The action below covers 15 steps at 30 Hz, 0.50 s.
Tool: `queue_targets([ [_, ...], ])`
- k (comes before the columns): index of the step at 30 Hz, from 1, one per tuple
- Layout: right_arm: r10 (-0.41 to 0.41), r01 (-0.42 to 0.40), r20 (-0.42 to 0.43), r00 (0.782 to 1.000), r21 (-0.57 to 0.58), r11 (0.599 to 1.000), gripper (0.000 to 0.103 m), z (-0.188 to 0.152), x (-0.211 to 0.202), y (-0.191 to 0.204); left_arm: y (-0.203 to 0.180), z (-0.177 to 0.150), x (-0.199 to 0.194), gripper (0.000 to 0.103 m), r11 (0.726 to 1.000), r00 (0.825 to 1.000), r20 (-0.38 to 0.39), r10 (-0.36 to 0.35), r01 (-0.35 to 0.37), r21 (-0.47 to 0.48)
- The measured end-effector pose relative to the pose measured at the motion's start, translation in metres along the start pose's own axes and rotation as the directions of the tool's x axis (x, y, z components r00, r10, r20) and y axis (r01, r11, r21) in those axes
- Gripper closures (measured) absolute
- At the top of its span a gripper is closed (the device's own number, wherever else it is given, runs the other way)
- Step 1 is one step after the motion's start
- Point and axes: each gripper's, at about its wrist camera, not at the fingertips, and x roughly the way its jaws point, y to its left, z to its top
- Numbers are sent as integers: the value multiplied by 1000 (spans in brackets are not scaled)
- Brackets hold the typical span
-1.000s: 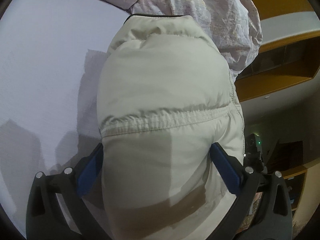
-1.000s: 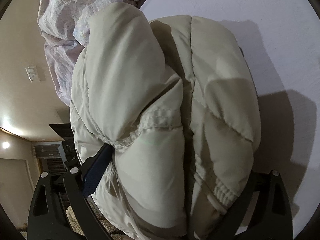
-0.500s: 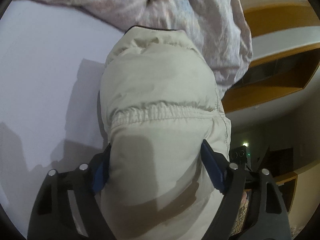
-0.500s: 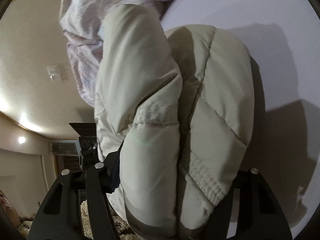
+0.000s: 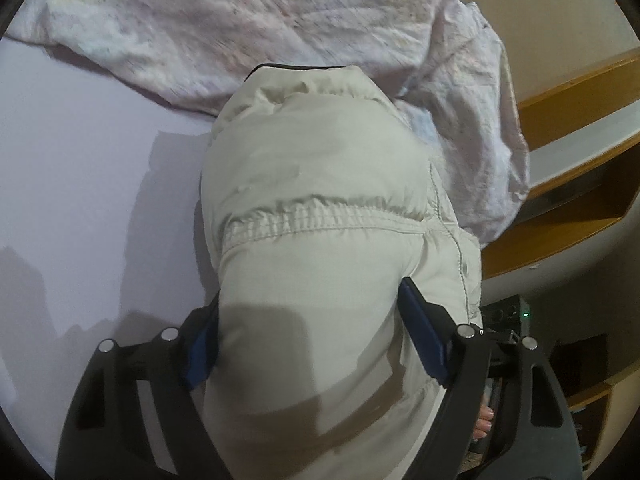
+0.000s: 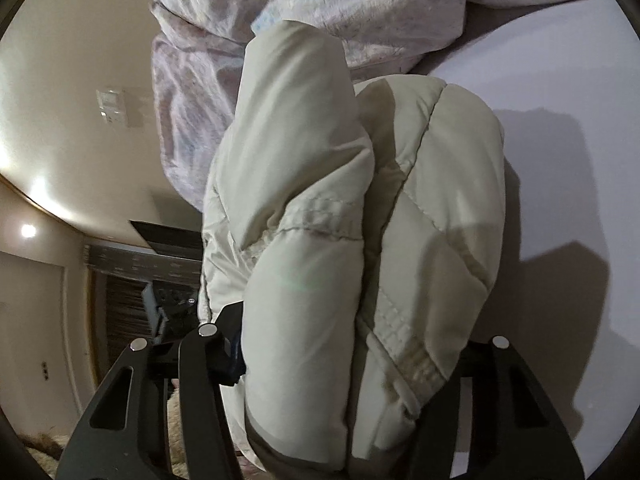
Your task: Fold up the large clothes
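- Cream-coloured, padded and quilted, the puffer jacket (image 5: 320, 208) fills the middle of both views, bunched into a thick roll on the pale lilac bed sheet (image 5: 80, 200).
- Left gripper (image 5: 316, 332): its jaws stand wide apart, clamped on the bulk of the jacket, with the blue pads (image 5: 424, 340) pressing the fabric on either side just below a gathered, elasticated seam.
- Right gripper (image 6: 352, 344): also spread wide around a fat fold of the jacket; the left finger with its dark blue pad (image 6: 234, 344) presses into the cloth, while the right finger is mostly hidden behind the padding.
- Both grippers point forward along the jacket toward its far end, which reaches the crumpled pinkish quilt (image 5: 280, 32) heaped at the head of the sheet.
- In the right wrist view the jacket shows two puffy lobes side by side, with diagonal stitch lines and a ribbed elastic band near the fingers.
- The jacket's shell is smooth and faintly glossy; a dark edge trims its far end in the left wrist view.
- Wooden shelves (image 5: 580, 128) stand beyond the bed's edge, and a cream wall with a switch plate (image 6: 112, 106) shows in the right wrist view.
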Motion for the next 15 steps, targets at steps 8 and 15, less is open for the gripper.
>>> queue_targets([
  [8, -184, 186, 61, 981, -20, 982, 36, -5, 18, 4, 4, -2, 5, 22, 996, 997, 31, 66, -67, 60],
  [15, -371, 381, 122, 920, -72, 922, 23, -12, -7, 28, -5, -4, -17, 20, 988, 992, 47, 118, -122, 97],
])
